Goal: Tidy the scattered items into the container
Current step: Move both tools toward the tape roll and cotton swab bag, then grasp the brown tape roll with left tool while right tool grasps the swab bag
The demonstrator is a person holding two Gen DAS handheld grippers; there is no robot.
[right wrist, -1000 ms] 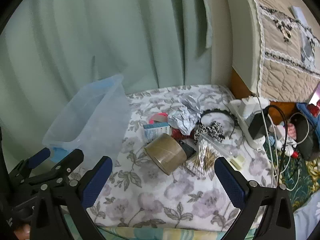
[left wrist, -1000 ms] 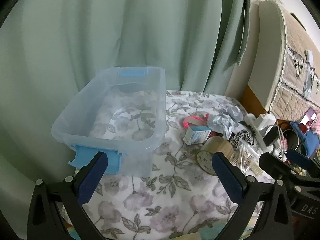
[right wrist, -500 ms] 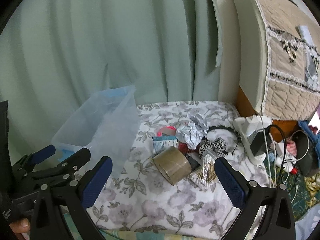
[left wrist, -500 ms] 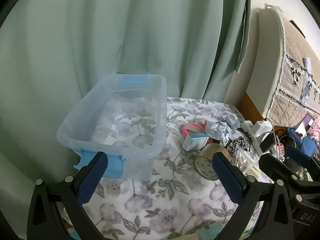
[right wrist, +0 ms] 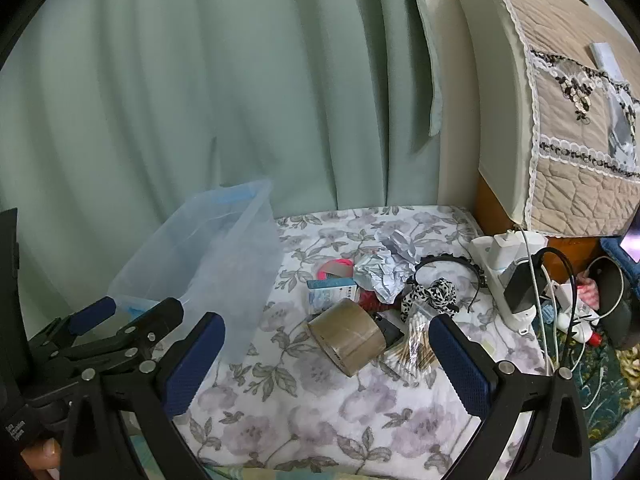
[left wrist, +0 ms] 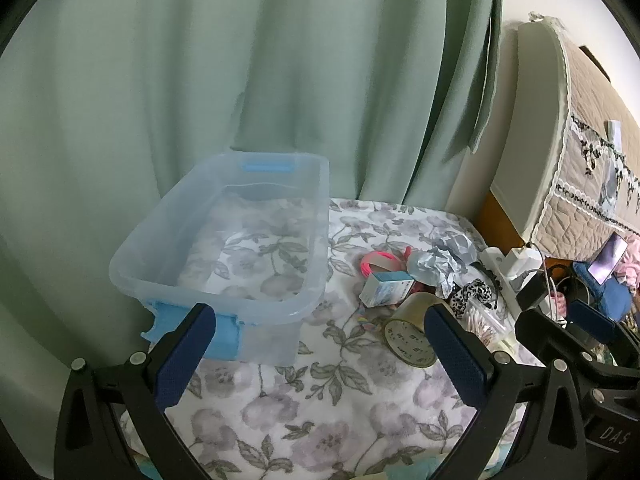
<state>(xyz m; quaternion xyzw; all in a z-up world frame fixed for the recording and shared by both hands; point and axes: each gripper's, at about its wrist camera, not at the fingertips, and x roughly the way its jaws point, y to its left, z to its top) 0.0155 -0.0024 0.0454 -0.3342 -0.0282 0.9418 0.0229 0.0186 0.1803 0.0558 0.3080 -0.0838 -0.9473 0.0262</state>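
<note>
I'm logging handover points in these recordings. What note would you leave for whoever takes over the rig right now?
Left gripper: open, empty, in front of the clear bin.
Right gripper: open, empty, facing the pile.
Bin: nothing in it yet.
Pile to the bin's right on the floral cloth: brown tape roll, small blue box, pink tape ring, crumpled paper, leopard-bow headband, bag of cotton swabs.
Done: nothing.
Left: everything; the tape roll lies nearest.
</note>
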